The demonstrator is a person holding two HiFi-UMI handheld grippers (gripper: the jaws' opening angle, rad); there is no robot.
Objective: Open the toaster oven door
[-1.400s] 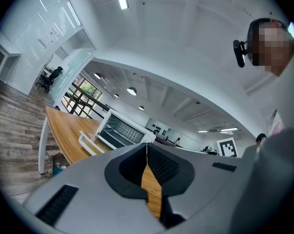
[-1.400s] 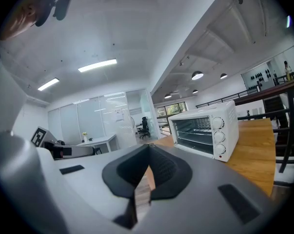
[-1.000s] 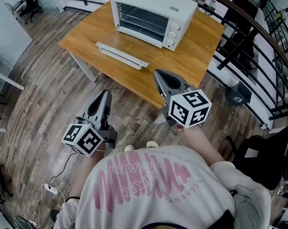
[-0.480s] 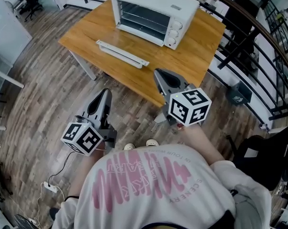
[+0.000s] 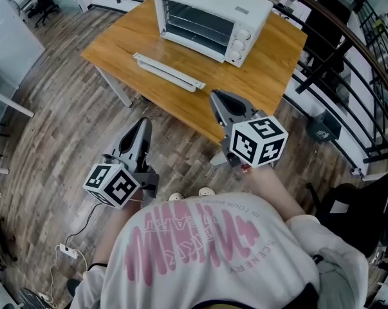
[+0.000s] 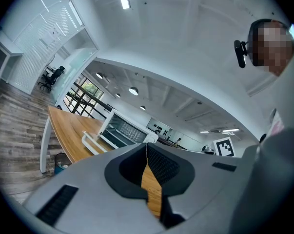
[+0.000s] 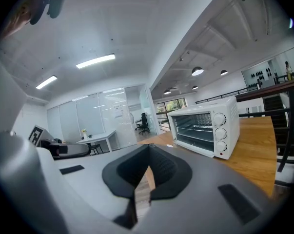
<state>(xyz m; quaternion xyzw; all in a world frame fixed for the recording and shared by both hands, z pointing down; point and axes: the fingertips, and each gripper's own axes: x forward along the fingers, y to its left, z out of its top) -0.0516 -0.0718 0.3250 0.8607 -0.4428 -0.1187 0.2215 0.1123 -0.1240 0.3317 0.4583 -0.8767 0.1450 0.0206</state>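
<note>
A white toaster oven (image 5: 210, 15) stands at the far side of the wooden table (image 5: 271, 63). Its glass door (image 5: 168, 71) lies swung down flat in front of it, and the racks inside show. My right gripper (image 5: 218, 99) hovers over the table's near edge, shut and empty, pointing toward the oven (image 7: 205, 130). My left gripper (image 5: 141, 127) is lower left, off the table over the floor, also shut with nothing in it. In the left gripper view the oven (image 6: 125, 130) shows beyond the closed tips (image 6: 147, 145). In the right gripper view the jaws (image 7: 148, 147) meet.
A black railing (image 5: 348, 50) runs behind and to the right of the table. A white desk (image 5: 4, 102) stands at the left. A power strip (image 5: 68, 255) and cable lie on the wood floor. A dark chair (image 5: 367, 205) is at the right.
</note>
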